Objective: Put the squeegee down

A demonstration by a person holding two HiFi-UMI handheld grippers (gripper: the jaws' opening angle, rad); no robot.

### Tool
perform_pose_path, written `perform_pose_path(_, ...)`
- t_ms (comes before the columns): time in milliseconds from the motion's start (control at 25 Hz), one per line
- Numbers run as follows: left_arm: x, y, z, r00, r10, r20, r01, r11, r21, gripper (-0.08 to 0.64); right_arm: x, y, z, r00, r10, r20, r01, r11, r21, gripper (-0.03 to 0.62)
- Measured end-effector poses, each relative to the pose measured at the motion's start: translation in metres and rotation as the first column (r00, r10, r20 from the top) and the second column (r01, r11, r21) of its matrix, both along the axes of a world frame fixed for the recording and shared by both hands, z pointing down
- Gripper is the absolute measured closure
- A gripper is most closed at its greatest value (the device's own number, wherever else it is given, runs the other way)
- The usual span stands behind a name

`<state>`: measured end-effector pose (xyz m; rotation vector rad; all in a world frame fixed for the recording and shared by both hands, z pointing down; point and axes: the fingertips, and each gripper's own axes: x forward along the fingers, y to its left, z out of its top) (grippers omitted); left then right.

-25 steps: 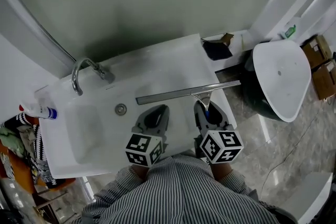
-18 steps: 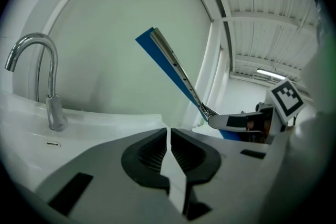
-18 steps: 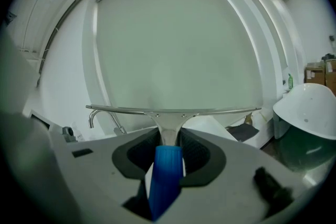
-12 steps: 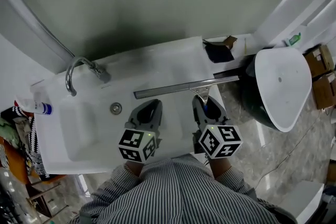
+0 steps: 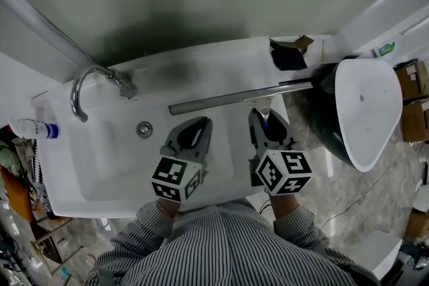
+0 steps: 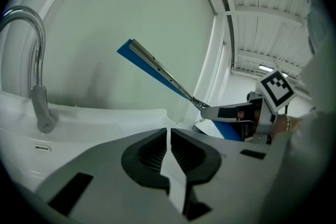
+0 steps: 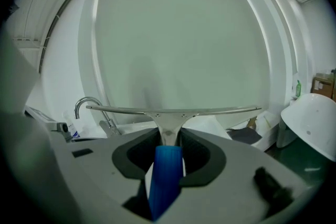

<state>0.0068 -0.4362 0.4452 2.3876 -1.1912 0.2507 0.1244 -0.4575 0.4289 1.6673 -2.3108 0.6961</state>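
The squeegee (image 5: 238,98) has a long metal blade and a blue handle (image 7: 165,176). It hangs level across the right part of the white sink (image 5: 201,74), and its right end reaches past the counter edge. My right gripper (image 5: 267,125) is shut on the blue handle, with the blade (image 7: 173,110) crosswise just beyond its jaws (image 7: 168,139). My left gripper (image 5: 188,137) hovers over the basin to the left of it, jaws together and holding nothing (image 6: 168,131). In the left gripper view the squeegee (image 6: 157,68) slants up to the left from the right gripper (image 6: 236,113).
A chrome faucet (image 5: 94,84) stands at the sink's back left, with a drain (image 5: 144,129) in the basin. A bottle (image 5: 30,129) lies on the left edge. An open cardboard box (image 5: 289,53) sits at the back right. A white-lidded toilet (image 5: 365,107) is to the right.
Both grippers and the squeegee have drifted a little toward the back wall over the sink. Neither grip has changed.
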Motion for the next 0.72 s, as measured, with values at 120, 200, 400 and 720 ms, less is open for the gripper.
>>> perform_pose_path(120,-0.003,-0.009,0.01,1.0,-0.014,0.0,0.014,1.0,-0.014,0.528,-0.002,-0.012,0.01,1.0,-0.003,0.004,0.004,1.0,-0.018,0.471)
perform_pose_path(200,-0.005,-0.015,0.017,1.0,-0.022,0.001,0.022,1.0,-0.022,0.528,-0.003,-0.02,0.018,1.0,-0.009,-0.004,0.009,1.0,-0.027,0.471)
perform_pose_path(400,-0.001,-0.026,0.031,1.0,-0.005,0.024,0.006,0.999,-0.031,0.528,-0.007,-0.039,0.036,0.999,-0.038,-0.02,0.037,0.998,-0.055,0.471)
perform_pose_path(720,0.008,-0.033,0.053,1.0,0.02,-0.001,-0.02,0.995,-0.099,0.528,-0.011,-0.071,0.055,0.997,-0.063,-0.038,0.06,0.994,-0.086,0.47)
